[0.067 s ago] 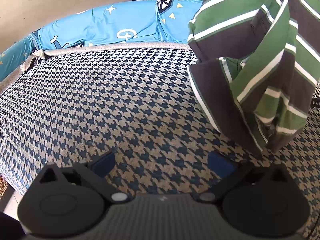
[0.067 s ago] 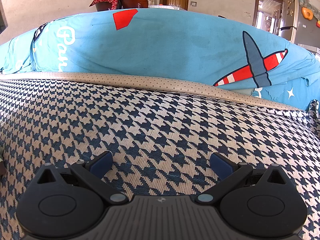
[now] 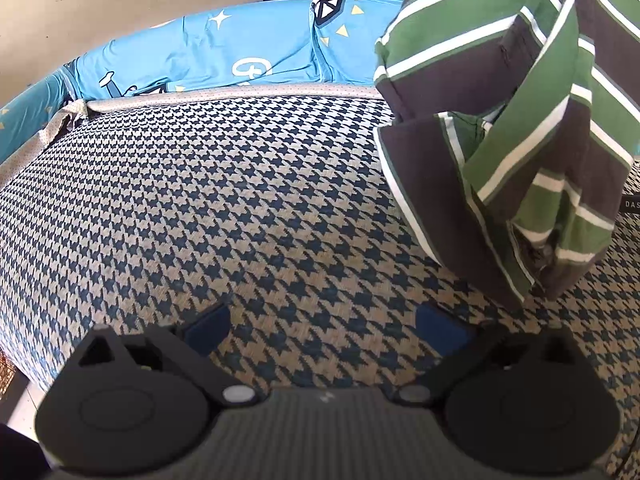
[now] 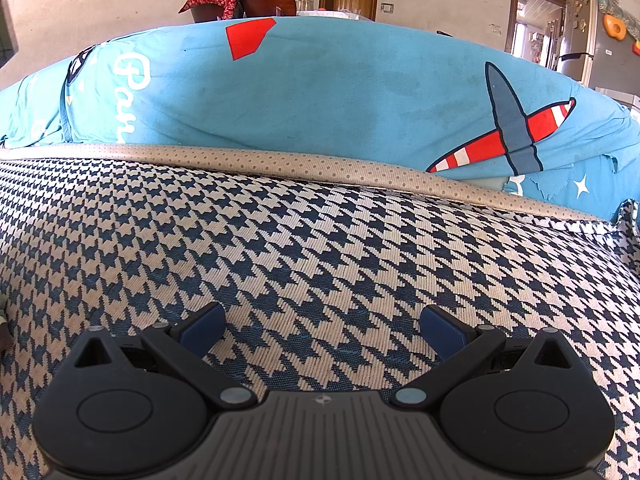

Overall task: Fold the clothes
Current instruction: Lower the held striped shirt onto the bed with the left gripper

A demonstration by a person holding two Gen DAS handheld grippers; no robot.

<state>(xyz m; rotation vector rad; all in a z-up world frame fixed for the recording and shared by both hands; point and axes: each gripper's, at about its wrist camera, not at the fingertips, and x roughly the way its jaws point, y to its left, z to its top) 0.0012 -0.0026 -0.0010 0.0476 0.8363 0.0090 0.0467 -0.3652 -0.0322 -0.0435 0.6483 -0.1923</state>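
A houndstooth cover [image 3: 224,208] spreads wide across a cushioned seat, the kind of surface a sofa has, and fills most of both views. Behind the cover, past a dotted beige trim [image 4: 320,168], a blue sheet [image 4: 320,92] printed with a red-and-white plane and white lettering drapes over the backrest. The striped shirt [image 3: 516,120], green and dark brown with thin white lines, hangs bunched in the air above the cover's right part in the left wrist view; its lowest folds are just above or touching the cover, which of the two I cannot tell, and what holds it up is out of frame. No containers show. The left hand-held gripper [image 3: 324,326] hovers low over the cover with jaws spread wide and nothing between them. The right hand-held gripper [image 4: 322,330] is likewise spread and empty above the cover.
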